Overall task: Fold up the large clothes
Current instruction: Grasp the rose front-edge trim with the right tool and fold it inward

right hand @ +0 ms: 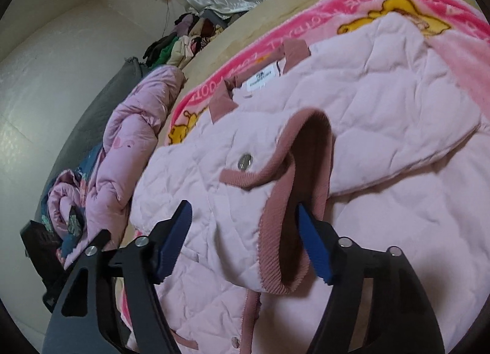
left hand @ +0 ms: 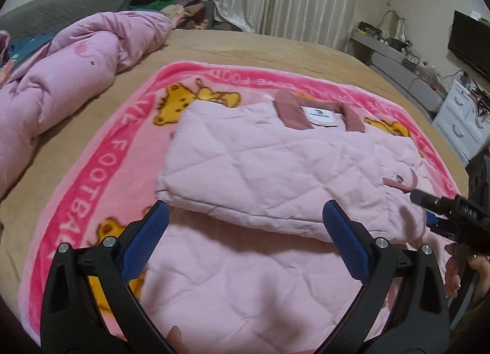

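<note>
Jacket: my pink quilted jacket [left hand: 275, 170] lies on the pink bear blanket [left hand: 101, 170], collar at the blanket's far side.
Done: one side is folded across the body.
Left: I judge the other sleeve and the hem.
Left fingers [left hand: 245, 244]: wide apart, empty, above the hem.
Right fingers [right hand: 242, 240]: partly closed around the sleeve cuff [right hand: 275, 231]; not pinching.

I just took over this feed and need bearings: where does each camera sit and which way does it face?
Left wrist: on the left tongs, open, facing the folded pink jacket; fingertips show below.
Right wrist: on the right tongs, straddling the jacket's ribbed cuff, facing the wall.
Shared: jacket, white neck label, pink blanket, rolled duvet.
</note>
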